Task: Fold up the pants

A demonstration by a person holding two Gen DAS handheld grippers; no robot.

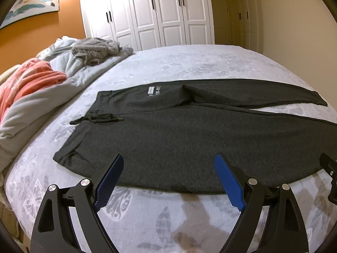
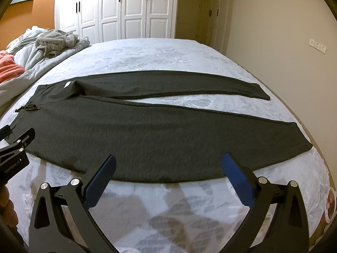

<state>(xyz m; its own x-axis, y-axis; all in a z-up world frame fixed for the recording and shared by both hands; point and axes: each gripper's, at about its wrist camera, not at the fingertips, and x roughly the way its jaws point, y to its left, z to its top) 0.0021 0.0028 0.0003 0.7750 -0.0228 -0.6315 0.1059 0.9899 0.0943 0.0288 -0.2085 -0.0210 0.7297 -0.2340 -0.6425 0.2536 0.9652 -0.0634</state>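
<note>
While the left wrist view looks across a bed (image 1: 189, 63), dark grey pants (image 1: 168, 130) lie flat on the pale butterfly-print cover, waistband toward nine o'clock, legs running toward three o'clock. The left gripper (image 1: 168, 164) hovers at six o'clock, its blue-padded tongs spread wide over the near edge of the fabric, holding nothing. A drawstring (image 1: 94, 119) sits at the waist. Rumpled bedding (image 1: 31, 101) and a grey garment (image 1: 94, 49) lie at ten o'clock.

From the right wrist view, the pants (image 2: 158, 135) stretch from nine to three o'clock, legs splayed in a narrow V. The right gripper (image 2: 168, 164) is also spread and empty, above the near leg's edge. The left gripper (image 2: 14, 147) shows at nine o'clock.

The knit looks soft, light and limp, so it would likely drape and slide. Pinching the near outer seam, at waist and lower leg, seems the best hold.
</note>
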